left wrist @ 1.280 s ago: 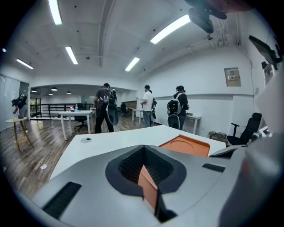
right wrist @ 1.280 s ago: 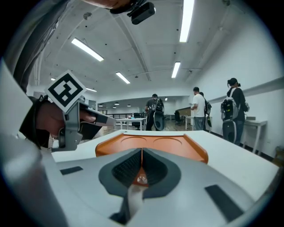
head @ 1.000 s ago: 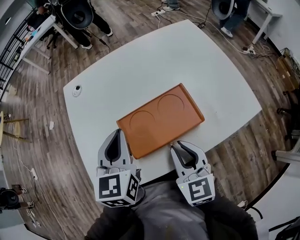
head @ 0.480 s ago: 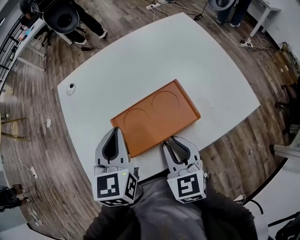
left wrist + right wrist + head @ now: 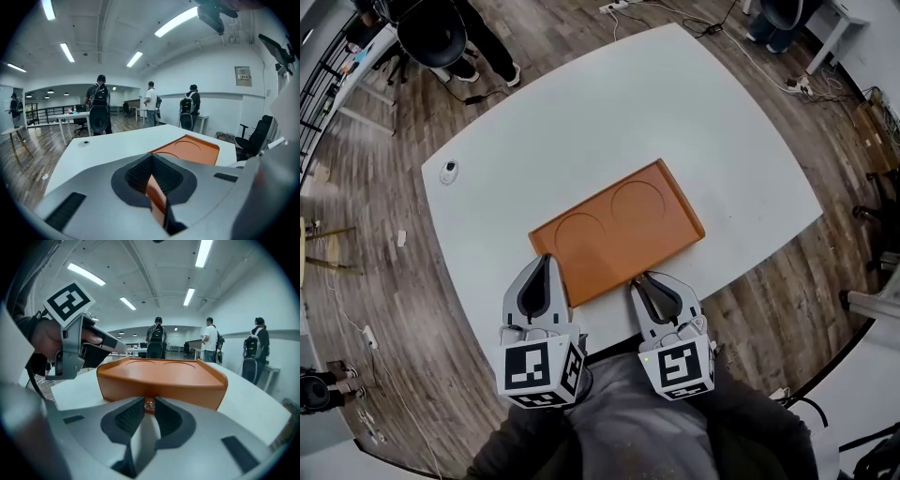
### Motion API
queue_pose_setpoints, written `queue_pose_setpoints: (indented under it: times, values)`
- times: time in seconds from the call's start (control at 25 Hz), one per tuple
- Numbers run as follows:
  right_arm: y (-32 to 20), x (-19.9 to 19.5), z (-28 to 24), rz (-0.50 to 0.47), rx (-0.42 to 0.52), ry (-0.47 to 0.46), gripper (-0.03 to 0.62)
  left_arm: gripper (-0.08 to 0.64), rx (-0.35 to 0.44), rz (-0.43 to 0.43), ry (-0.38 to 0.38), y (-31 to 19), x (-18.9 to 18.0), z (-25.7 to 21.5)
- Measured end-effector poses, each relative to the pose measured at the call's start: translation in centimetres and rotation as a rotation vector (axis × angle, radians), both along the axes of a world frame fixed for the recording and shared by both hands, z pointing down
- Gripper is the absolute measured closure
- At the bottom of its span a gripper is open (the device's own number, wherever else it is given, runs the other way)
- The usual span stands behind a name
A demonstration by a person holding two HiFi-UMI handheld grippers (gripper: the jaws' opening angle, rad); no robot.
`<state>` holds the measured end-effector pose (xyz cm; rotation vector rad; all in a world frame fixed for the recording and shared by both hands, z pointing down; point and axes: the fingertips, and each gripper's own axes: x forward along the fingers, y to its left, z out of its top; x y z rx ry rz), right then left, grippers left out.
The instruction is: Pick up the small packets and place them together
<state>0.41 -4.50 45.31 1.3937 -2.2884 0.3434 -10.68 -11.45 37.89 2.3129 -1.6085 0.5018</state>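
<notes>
An orange tray (image 5: 619, 234) with two round hollows lies askew on the white table (image 5: 581, 122). My left gripper (image 5: 546, 257) is shut at the tray's near left corner, with only tray orange showing behind its jaws (image 5: 151, 155). My right gripper (image 5: 637, 278) points at the tray's near wall (image 5: 159, 380). Its jaws (image 5: 150, 399) have just been closing. A small glossy packet (image 5: 150, 404) fills the narrow gap at their tips and touches both pads. No other packet shows in any view.
A small round disc (image 5: 449, 169) lies near the table's far left edge. The table's near edge runs just under both grippers. People (image 5: 98, 108) stand at desks beyond the table, and an office chair (image 5: 255, 138) stands to its right.
The head view has swung slightly. Both grippers keep their places at the tray's near edge.
</notes>
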Motion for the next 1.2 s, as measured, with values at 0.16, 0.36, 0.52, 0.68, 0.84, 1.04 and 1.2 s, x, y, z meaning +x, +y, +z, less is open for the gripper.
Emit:
queue_pose_setpoints:
  times: [0.16, 0.36, 0.52, 0.68, 0.84, 1.04, 1.2]
  values:
    - [0.0, 0.0, -0.1, -0.005, 0.012, -0.010, 0.517, 0.563, -0.002, 0.005, 0.007, 0.1, 0.1, 0.2]
    - [0.0, 0.1, -0.2, -0.007, 0.018, -0.009, 0.517, 0.563, -0.013, 0.019, 0.009, 0.3, 0.8, 0.1]
    - [0.0, 0.2, -0.3, -0.002, 0.021, -0.008, 0.517, 0.563, -0.037, 0.032, 0.004, 0.5, 1.2, 0.8]
    - [-0.2, 0.0, -0.3, -0.005, 0.039, -0.008, 0.518, 0.563, -0.057, 0.026, 0.005, 0.3, 1.2, 1.4]
    - [0.2, 0.1, -0.2, -0.014, 0.040, -0.009, 0.520, 0.563, -0.065, 0.006, 0.013, 0.3, 1.0, 1.7]
    - [1.7, 0.2, -0.5, -0.029, 0.051, 0.016, 0.520, 0.563, -0.054, 0.008, 0.005, 1.1, 1.2, 1.1]
    - [3.2, 0.4, -0.2, -0.027, 0.053, 0.020, 0.520, 0.563, -0.045, 0.019, 0.001, 2.2, 1.6, 1.3]
